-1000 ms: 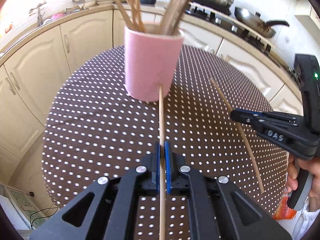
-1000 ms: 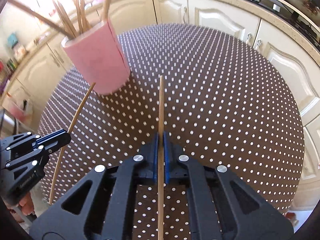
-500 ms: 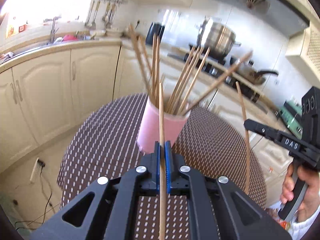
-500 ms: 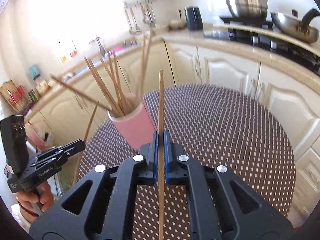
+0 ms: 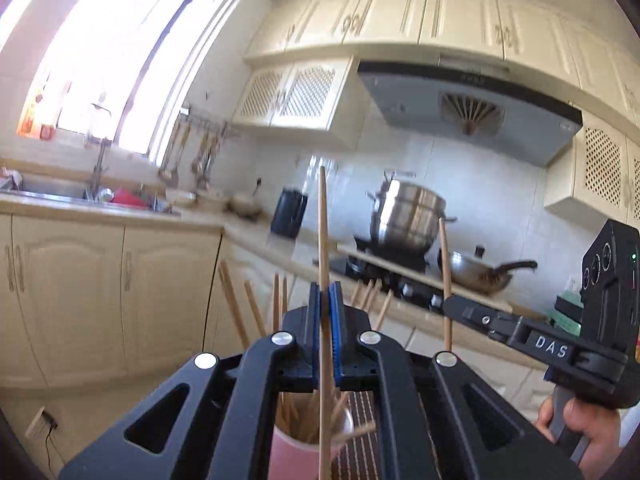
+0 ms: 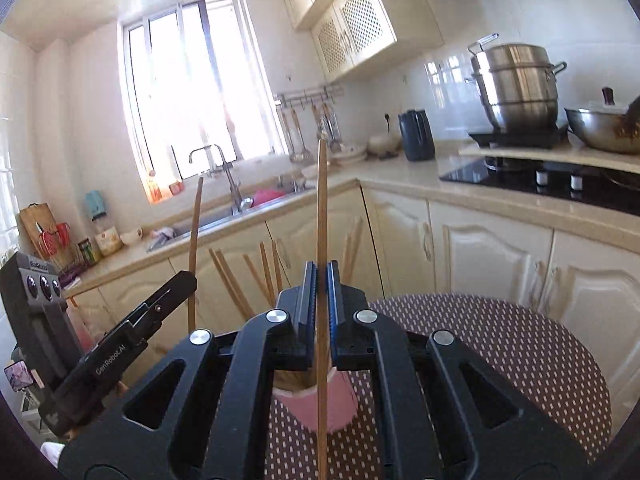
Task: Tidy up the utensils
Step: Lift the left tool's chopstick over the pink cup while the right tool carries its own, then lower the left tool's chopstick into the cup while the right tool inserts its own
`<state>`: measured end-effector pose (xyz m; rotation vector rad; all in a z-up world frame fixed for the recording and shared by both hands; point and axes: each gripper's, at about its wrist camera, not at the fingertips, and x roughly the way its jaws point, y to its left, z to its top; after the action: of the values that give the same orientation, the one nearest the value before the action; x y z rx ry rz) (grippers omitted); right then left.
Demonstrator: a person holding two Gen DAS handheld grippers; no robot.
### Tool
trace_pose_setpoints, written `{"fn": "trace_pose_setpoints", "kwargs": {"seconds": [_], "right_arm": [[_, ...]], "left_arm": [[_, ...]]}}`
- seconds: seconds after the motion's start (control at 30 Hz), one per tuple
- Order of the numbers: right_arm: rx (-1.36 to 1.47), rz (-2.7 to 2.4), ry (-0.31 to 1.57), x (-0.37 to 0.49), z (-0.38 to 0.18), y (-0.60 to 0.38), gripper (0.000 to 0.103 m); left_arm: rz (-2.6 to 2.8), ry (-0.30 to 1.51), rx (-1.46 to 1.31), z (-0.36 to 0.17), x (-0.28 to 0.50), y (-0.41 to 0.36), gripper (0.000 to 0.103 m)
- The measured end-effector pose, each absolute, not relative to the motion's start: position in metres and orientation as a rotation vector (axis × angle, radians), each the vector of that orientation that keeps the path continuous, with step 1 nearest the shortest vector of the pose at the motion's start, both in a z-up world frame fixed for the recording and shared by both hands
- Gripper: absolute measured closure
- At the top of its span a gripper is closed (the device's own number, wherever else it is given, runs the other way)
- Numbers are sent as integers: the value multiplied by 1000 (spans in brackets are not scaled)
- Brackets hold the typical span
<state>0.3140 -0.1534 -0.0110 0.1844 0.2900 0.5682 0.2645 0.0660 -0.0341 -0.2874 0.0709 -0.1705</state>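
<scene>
My left gripper (image 5: 326, 292) is shut on a wooden chopstick (image 5: 323, 232) held upright, its lower end over the pink cup (image 5: 288, 456) that holds several chopsticks. My right gripper (image 6: 319, 274) is shut on another wooden chopstick (image 6: 321, 208), also upright above the pink cup (image 6: 320, 412). The right gripper shows in the left wrist view (image 5: 452, 304) with its chopstick (image 5: 443, 264). The left gripper shows in the right wrist view (image 6: 188, 278) with its chopstick (image 6: 195, 240). Both grippers are raised side by side above the cup.
The cup stands on a round table with a brown dotted cloth (image 6: 500, 352). Behind are cream cabinets (image 6: 496, 268), a sink with a tap (image 6: 224, 176), a black kettle (image 6: 416, 134), a steel pot (image 6: 516, 84) and a wok (image 5: 476, 270) on the hob.
Both grippers have lifted their chopsticks off the table and tilted them upright above the pink cup. The cup now sits low under the jaws in both views.
</scene>
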Motion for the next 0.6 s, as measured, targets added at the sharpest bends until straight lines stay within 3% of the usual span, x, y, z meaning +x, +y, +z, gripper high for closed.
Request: {"fn": "trace_pose_setpoints", "kwargs": {"seconds": [0.6], "right_arm": [[179, 653, 118, 357, -25, -114, 98]], "left_arm": [[-114, -58, -263, -53, 334, 49, 98]]}}
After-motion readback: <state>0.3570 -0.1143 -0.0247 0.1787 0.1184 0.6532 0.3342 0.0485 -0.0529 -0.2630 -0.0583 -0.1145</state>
